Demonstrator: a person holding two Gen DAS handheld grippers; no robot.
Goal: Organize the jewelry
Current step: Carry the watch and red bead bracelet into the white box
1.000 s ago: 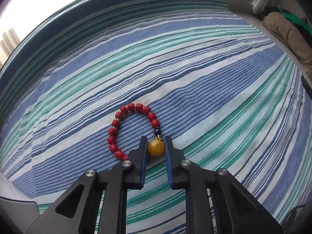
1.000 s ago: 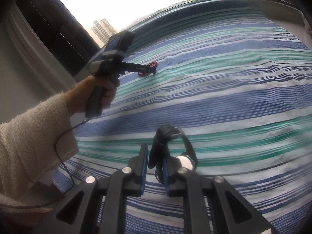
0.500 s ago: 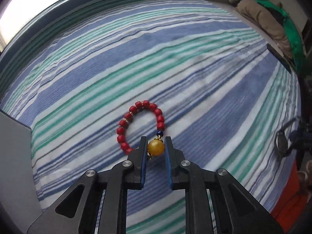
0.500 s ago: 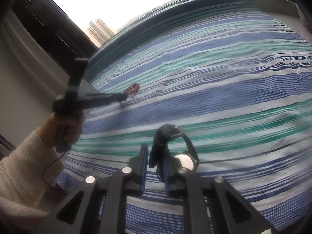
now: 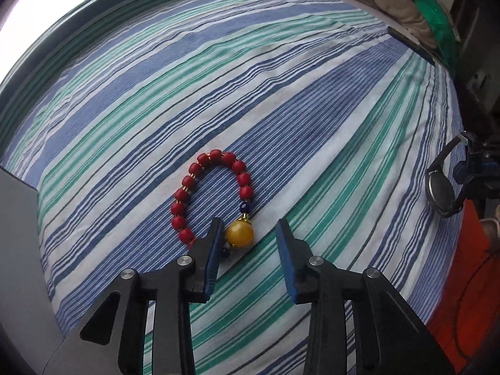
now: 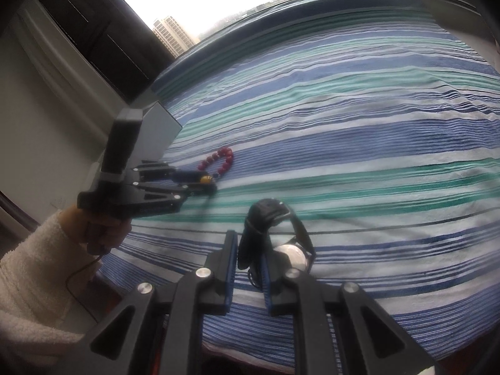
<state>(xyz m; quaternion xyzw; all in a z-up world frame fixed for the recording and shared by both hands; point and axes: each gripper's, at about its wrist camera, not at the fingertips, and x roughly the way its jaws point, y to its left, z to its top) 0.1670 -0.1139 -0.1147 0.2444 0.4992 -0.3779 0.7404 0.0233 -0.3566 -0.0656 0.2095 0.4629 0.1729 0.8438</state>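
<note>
1. Left tongs (image 5: pixel 250 240) are opening, releasing the red-bead bracelet with its amber ball (image 5: pixel 212 200) onto the striped bed (image 5: pixel 281 93).
2. Right tongs (image 6: pixel 248 268), nearly closed, pinch the black-strapped wristwatch (image 6: pixel 275 228); placing it beside the bracelet likely follows.

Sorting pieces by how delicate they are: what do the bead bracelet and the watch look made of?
Bead bracelet: matte red beads, maybe coral or glass, with tiny gold-coloured spacers; its big yellow bead is glossy, amber-like or resin. Watch: dull black strap, rubber or leather, cannot tell which; the round case back shines like brushed metal.
</note>
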